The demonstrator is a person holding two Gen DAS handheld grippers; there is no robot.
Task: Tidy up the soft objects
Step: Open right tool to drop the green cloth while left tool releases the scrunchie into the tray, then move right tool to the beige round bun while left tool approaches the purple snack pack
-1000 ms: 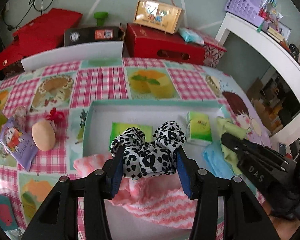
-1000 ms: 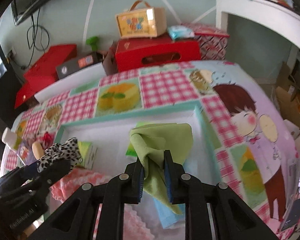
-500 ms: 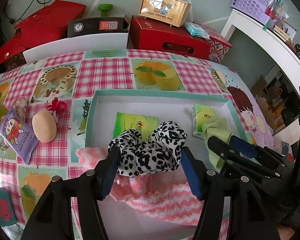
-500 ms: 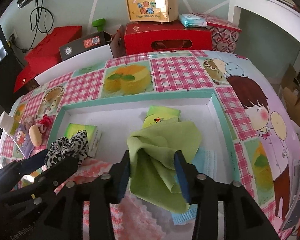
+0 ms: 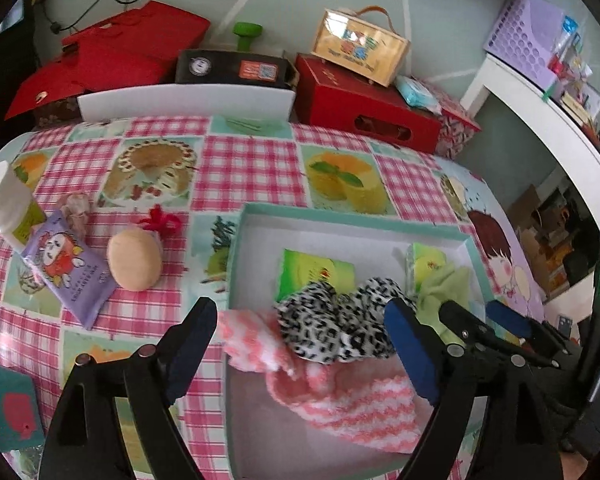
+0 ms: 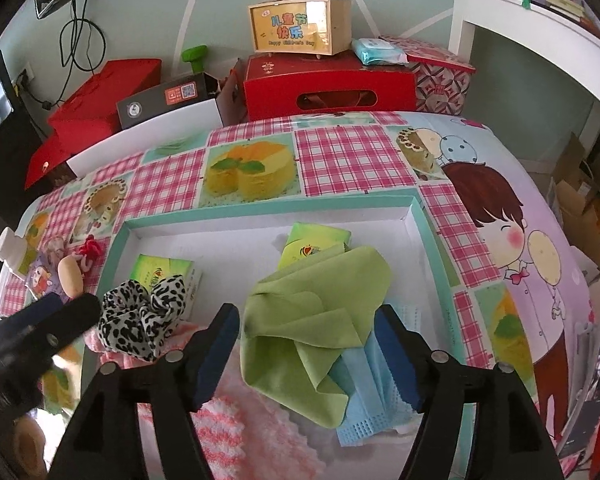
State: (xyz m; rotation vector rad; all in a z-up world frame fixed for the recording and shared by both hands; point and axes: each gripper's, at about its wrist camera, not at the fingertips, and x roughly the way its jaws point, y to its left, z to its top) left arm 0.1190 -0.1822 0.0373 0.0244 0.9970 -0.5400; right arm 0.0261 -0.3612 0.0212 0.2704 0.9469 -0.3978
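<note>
Blue mask [image 6: 374,396] half under green cloth [image 6: 320,320]

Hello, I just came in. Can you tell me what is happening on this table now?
A person holding two tongs is sorting soft things into a shallow teal-rimmed tray. The left tongs stand open around a leopard-print scrunchie, which lies on a pink striped cloth in the tray. The right tongs are open too, with a green cloth lying between them on a blue face mask. Neither item is gripped. Two green tissue packs also sit inside.
</note>
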